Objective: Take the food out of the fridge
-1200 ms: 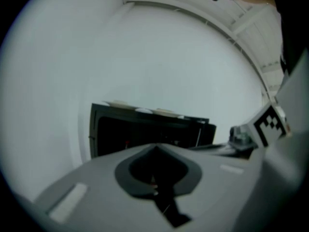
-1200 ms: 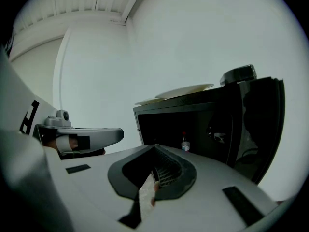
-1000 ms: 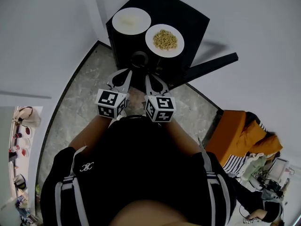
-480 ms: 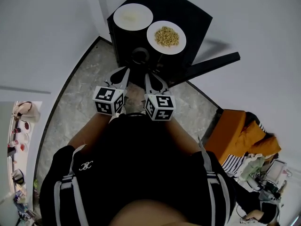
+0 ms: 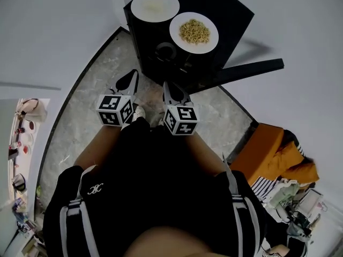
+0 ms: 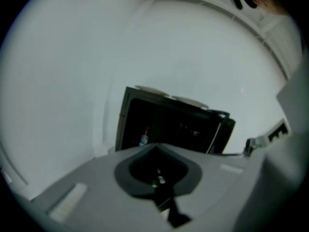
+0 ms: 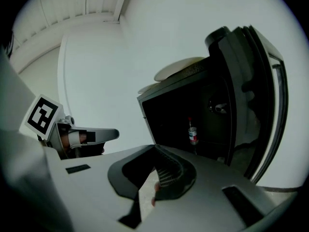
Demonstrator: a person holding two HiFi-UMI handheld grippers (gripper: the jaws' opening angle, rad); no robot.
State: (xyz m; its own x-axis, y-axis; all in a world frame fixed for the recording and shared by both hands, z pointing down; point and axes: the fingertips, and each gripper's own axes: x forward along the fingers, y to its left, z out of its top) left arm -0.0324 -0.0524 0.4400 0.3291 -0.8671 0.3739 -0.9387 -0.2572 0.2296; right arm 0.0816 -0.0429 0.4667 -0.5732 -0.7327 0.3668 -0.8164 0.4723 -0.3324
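Note:
A black mini fridge (image 5: 161, 47) stands on the floor with its door (image 5: 252, 71) swung open to the right. On its top sit a white plate of pale food (image 5: 155, 5) and a white plate of yellowish food (image 5: 194, 32). My left gripper (image 5: 132, 75) and right gripper (image 5: 166, 85) hang side by side in front of the fridge, apart from it, both shut and empty. In the right gripper view a small bottle (image 7: 192, 132) stands inside the dark fridge (image 7: 193, 120); the left gripper view also shows this bottle (image 6: 144, 137). The rest of the inside is too dark to tell.
White walls close in behind and left of the fridge. The floor (image 5: 91, 116) is grey marbled stone. An orange bundle (image 5: 273, 149) with clutter lies to the lower right. The open door (image 7: 260, 105) juts out on the right side.
Both grippers have sunk and drawn back from the fridge front. The left one has also drifted left, widening the gap between them. Both stay shut.

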